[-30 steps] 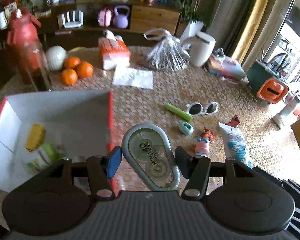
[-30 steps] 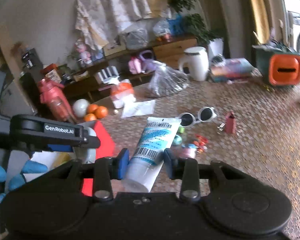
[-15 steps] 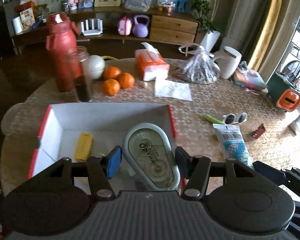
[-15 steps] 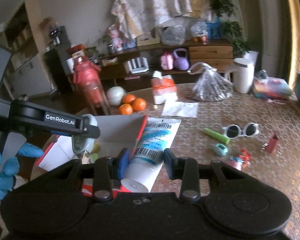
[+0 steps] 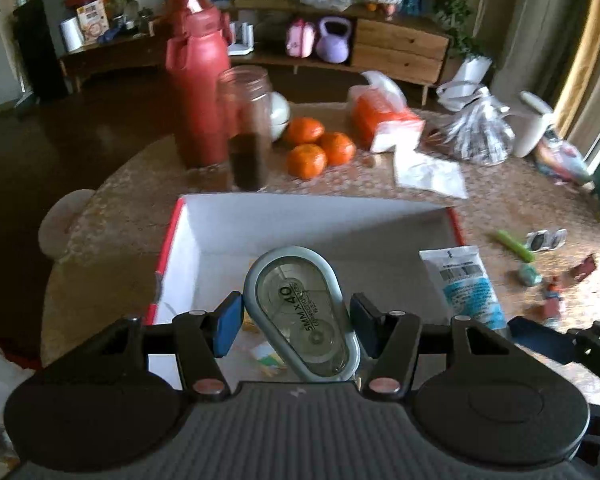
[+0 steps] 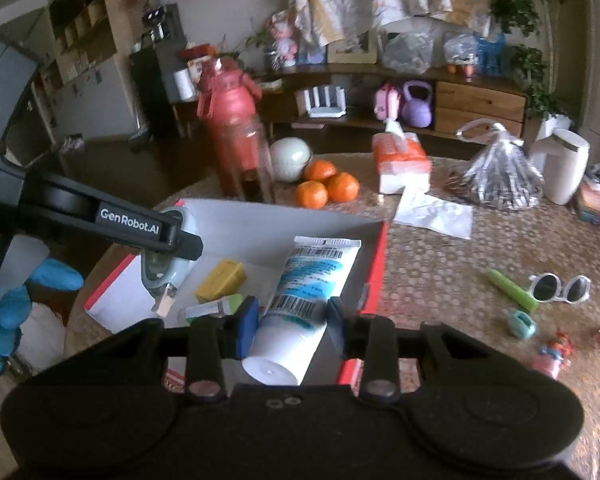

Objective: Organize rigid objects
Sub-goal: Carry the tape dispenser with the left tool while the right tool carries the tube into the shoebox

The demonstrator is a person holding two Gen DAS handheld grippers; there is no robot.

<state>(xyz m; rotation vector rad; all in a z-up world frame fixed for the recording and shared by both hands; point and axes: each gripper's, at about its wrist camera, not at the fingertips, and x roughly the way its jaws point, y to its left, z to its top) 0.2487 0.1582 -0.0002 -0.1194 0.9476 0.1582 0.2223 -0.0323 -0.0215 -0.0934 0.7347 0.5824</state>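
My left gripper (image 5: 296, 320) is shut on a grey correction tape dispenser (image 5: 300, 312) and holds it above the open white box with red edges (image 5: 308, 220). In the right wrist view the left gripper (image 6: 168, 240) hangs over the box's left part with the dispenser (image 6: 168, 264) in it. My right gripper (image 6: 290, 314) is shut on a white and blue tube (image 6: 304, 296), held above the box (image 6: 376, 256). The tube also shows in the left wrist view (image 5: 464, 284). A yellow block (image 6: 222, 278) and a green-white item (image 6: 214, 308) lie in the box.
On the table to the right lie a green stick (image 6: 512, 290), white sunglasses (image 6: 560, 288), a small teal item (image 6: 522, 322) and a small toy figure (image 6: 552, 354). Behind the box stand a red bottle (image 5: 198, 92), a glass jar (image 5: 248, 132), three oranges (image 5: 320, 146) and a tissue pack (image 5: 384, 120).
Both grippers moved left with their loads, from over the table to over the box. The tube and the dispenser now hang above the box's inside.
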